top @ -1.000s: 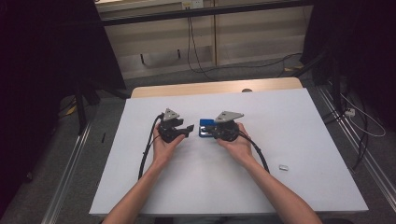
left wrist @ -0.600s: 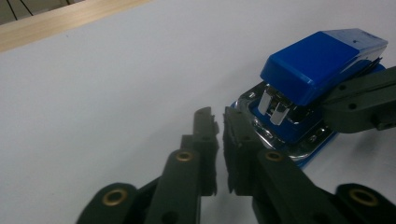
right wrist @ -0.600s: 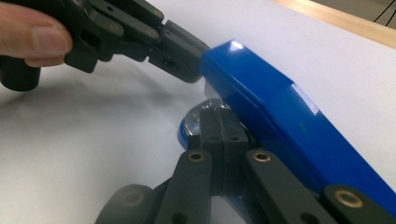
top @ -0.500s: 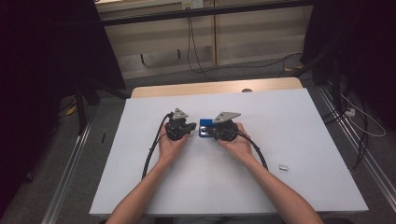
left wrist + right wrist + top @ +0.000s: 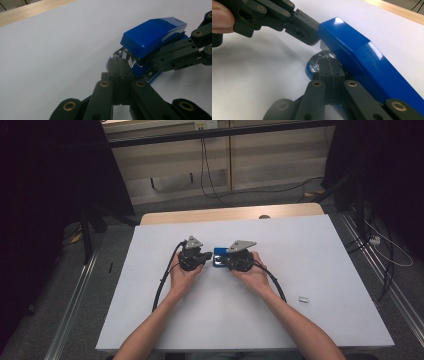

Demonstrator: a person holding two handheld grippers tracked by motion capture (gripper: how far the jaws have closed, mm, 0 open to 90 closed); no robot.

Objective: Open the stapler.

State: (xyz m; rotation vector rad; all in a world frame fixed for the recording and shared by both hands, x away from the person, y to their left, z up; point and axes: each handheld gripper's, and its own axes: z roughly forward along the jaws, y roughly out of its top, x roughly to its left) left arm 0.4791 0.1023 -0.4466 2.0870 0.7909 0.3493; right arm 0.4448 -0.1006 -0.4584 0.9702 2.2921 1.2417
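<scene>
**Two closed grippers work at the front end of a blue stapler**

The wide white surface carries a glossy blue plastic stapler near its middle, between the two hands. Its long axis runs roughly left to right in the high view, and in the left gripper view its metal-nosed front end points toward the left gripper.

The left gripper has just closed: its jaws are pressed together with nothing between them, the tip touching or just beside the stapler's front end below the lifted top. The right gripper also has its jaws pressed together, set in the gap between the stapler's raised blue top and its base, at the shiny metal plate.

The step in hand looks like prying or holding the stapler open. The next move likely calls for steadying the base while the top swings further.

A small silvery piece lies well apart, toward the right.
</scene>
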